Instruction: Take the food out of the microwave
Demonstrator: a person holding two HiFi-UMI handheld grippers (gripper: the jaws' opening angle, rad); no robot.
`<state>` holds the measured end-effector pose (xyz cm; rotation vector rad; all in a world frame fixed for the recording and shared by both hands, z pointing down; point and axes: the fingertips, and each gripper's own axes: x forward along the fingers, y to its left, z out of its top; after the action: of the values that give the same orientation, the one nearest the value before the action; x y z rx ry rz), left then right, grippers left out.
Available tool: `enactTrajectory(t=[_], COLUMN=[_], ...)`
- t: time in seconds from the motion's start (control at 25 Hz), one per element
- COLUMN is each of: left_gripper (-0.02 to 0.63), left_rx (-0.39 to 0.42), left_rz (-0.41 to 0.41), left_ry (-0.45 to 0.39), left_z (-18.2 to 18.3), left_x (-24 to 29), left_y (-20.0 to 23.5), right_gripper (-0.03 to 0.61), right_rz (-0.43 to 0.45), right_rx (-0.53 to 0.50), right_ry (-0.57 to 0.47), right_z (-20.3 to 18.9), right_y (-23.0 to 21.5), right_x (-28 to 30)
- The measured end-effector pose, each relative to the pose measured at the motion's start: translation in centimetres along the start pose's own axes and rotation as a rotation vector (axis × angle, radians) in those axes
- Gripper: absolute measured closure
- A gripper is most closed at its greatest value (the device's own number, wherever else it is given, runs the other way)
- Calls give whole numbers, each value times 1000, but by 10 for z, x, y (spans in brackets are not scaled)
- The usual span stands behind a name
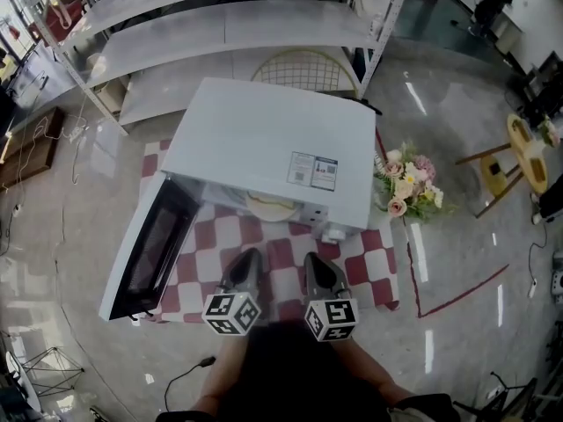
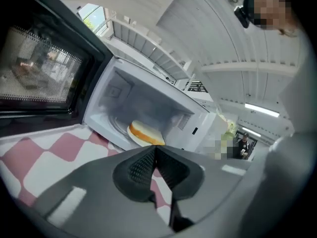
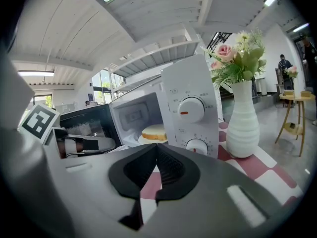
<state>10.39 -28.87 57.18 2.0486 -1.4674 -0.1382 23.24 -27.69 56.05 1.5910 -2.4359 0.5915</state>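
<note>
A white microwave (image 1: pixel 264 143) stands on a red-and-white checked cloth (image 1: pixel 286 266), its door (image 1: pixel 145 249) swung open to the left. Inside, a round slice of bread (image 2: pixel 144 133) lies on a white plate; the same bread (image 3: pixel 154 131) shows beside the dial panel (image 3: pixel 190 115) in the right gripper view. My left gripper (image 1: pixel 251 258) and right gripper (image 1: pixel 314 260) hover side by side in front of the opening, short of it. Both are shut and hold nothing: the left gripper's (image 2: pixel 154 148) pads meet, and so do the right gripper's (image 3: pixel 156 147).
A white vase of flowers (image 1: pixel 406 185) stands on the cloth's right corner, close to the microwave. Metal shelving (image 1: pixel 220 25) and a wire chair (image 1: pixel 303 70) are behind it. A wooden stool (image 1: pixel 519 152) stands at the far right, with cables on the floor to the left.
</note>
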Motion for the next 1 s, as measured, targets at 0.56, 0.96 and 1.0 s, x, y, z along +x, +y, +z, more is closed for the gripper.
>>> enactTrajectory(t=[0.56, 0.96, 1.0], left_gripper=[604, 604, 604], left_rx=[-389, -661, -677], left_rz=[-99, -147, -146], left_ry=[41, 29, 26], left_z=[-15, -17, -17], left_x=[47, 68, 70], left_y=[18, 29, 30], right_gripper=[578, 578, 578], right_rz=[-20, -14, -11], right_rx=[-109, -77, -77], right_ry=[25, 67, 70], right_z=[-12, -22, -23], right_y=[-12, -17, -17], right_x=[11, 24, 25])
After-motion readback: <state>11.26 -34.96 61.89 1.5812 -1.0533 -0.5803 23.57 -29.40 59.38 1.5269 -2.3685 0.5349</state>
